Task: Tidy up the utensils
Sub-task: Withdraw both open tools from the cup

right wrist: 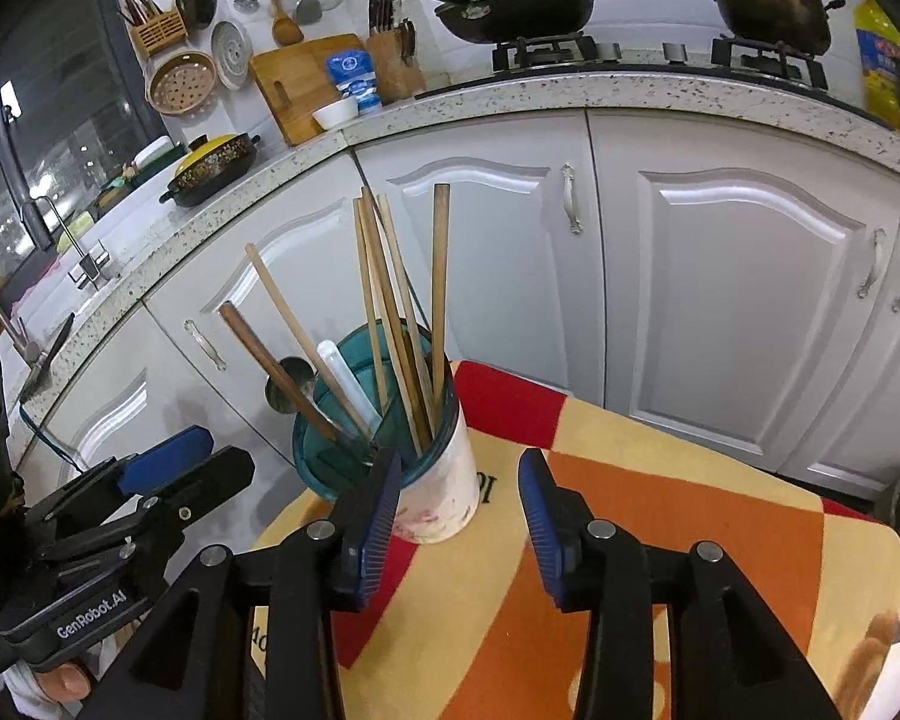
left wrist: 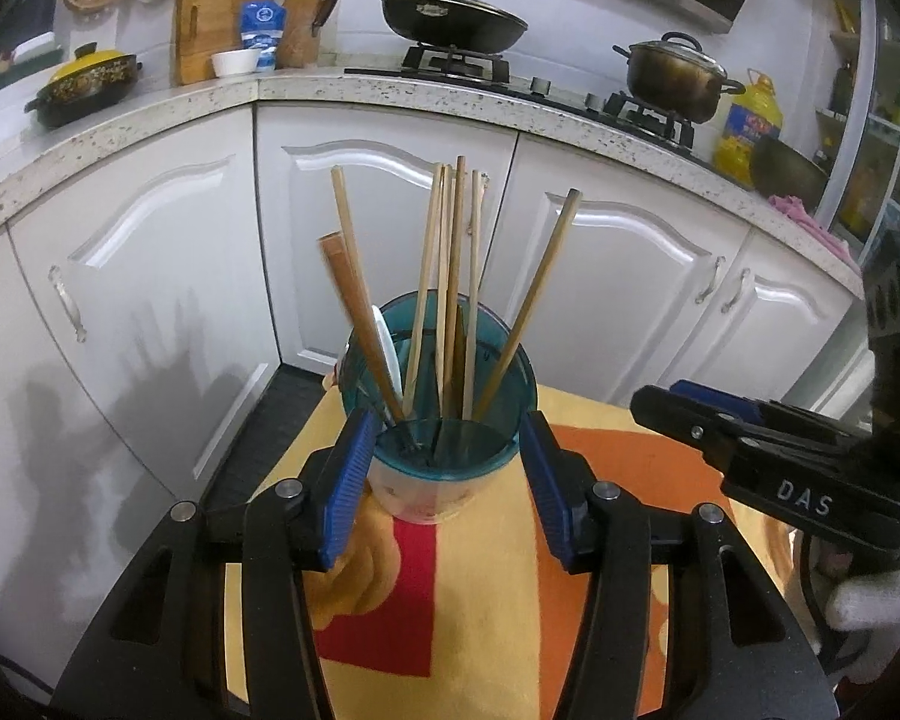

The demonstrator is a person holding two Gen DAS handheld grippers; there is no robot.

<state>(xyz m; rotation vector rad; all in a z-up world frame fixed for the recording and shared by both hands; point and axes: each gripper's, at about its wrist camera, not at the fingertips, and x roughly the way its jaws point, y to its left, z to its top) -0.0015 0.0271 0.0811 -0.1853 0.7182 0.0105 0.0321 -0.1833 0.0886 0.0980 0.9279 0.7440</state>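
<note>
— Teal plastic is what we meet first: the translucent teal-rimmed utensil cup with a white lower wall (left wrist: 441, 456) stands near the far-left corner of the small table, on the orange, red and yellow patterned cloth (left wrist: 618, 480). What do we count inside it?

— We see a bundle of long wooden chopsticks (left wrist: 453, 288) upright in it, a darker wooden handle (right wrist: 270, 360), a white plastic handle (right wrist: 345, 375) and a metal ladle bowl (right wrist: 288, 390) at the rim. We judge the gathering largely done; no loose utensil shows on the cloth.

— And our grippers?

— Our left gripper (left wrist: 444, 480) has its jaws spread on either side of the cup; whether the blue pads touch its wall we cannot tell. Our right gripper (right wrist: 459, 510) is spread too, empty, just beside the cup.

— What remains?

— Perhaps tidying or moving the cup; we cannot say more.

— Any writing?

— "DAS" on the right gripper seen from the left wrist, "GenRobot.AI" on the left seen from the right. The cloth's letters are partly hidden.
</note>
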